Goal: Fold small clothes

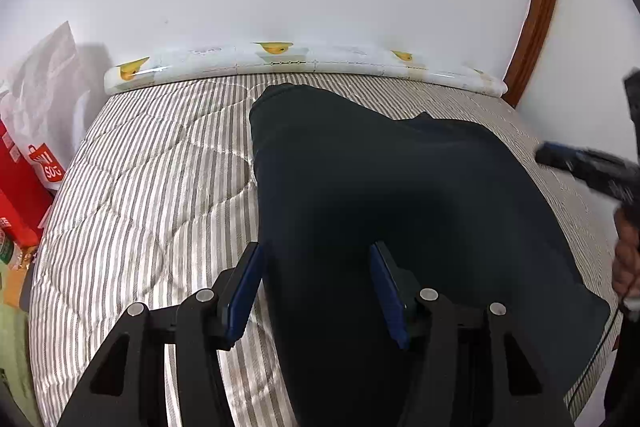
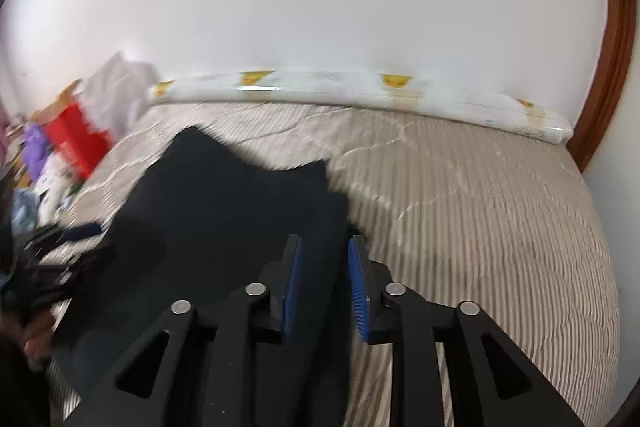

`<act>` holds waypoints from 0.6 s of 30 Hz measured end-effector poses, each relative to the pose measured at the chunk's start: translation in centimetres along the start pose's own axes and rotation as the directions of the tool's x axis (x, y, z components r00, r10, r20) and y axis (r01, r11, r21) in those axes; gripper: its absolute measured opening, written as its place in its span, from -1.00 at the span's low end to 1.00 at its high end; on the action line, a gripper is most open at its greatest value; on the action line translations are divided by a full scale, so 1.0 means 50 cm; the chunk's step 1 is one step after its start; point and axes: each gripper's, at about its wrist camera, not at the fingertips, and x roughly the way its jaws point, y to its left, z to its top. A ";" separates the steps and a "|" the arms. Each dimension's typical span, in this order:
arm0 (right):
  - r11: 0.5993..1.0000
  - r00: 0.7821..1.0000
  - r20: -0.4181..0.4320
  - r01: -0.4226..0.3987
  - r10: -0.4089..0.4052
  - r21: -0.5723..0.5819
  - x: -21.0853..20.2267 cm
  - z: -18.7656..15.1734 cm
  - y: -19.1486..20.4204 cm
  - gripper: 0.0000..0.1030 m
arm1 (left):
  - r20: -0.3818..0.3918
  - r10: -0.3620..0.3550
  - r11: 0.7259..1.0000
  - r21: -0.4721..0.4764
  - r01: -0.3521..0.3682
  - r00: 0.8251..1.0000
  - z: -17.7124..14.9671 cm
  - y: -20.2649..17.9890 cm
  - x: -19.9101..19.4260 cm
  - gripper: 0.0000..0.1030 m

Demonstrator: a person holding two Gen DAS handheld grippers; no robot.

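Note:
A dark navy garment lies spread on the striped quilt. My left gripper is open, its blue pads straddling the garment's near left edge. In the right wrist view the same garment lies at the left. My right gripper is open above the garment's right edge, with cloth showing between its blue pads. The right wrist view is blurred by motion. The right gripper also shows at the right edge of the left wrist view.
A long white pillow with yellow prints lies along the white wall at the far side of the bed. A red bag and white plastic bags stand left of the bed. A brown wooden frame rises at the right.

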 end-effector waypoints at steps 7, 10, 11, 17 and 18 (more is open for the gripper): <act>0.994 0.998 -0.053 0.031 -0.037 -0.104 -0.007 -0.125 0.058 -0.28 | 0.003 0.005 1.000 0.013 -0.005 1.000 -0.031 -0.010 -0.026 0.09; 0.997 0.996 -0.040 0.072 -0.074 -0.042 0.002 -0.159 0.033 -0.35 | 0.009 0.004 1.000 0.009 -0.004 1.000 -0.033 -0.003 -0.036 0.11; 0.995 0.994 -0.055 0.093 -0.094 -0.029 0.004 -0.158 0.027 -0.39 | 0.010 0.007 1.000 0.007 -0.007 1.000 -0.031 0.000 -0.036 0.11; 0.997 0.996 -0.040 0.081 -0.081 -0.003 -0.037 -0.132 -0.001 -0.38 | 0.024 0.058 0.998 0.009 -0.058 0.998 0.011 0.019 -0.006 0.11; 0.994 0.994 -0.024 0.103 -0.104 -0.018 -0.042 -0.119 -0.003 -0.38 | 0.025 0.064 0.998 0.008 -0.064 0.998 0.021 0.023 0.005 0.11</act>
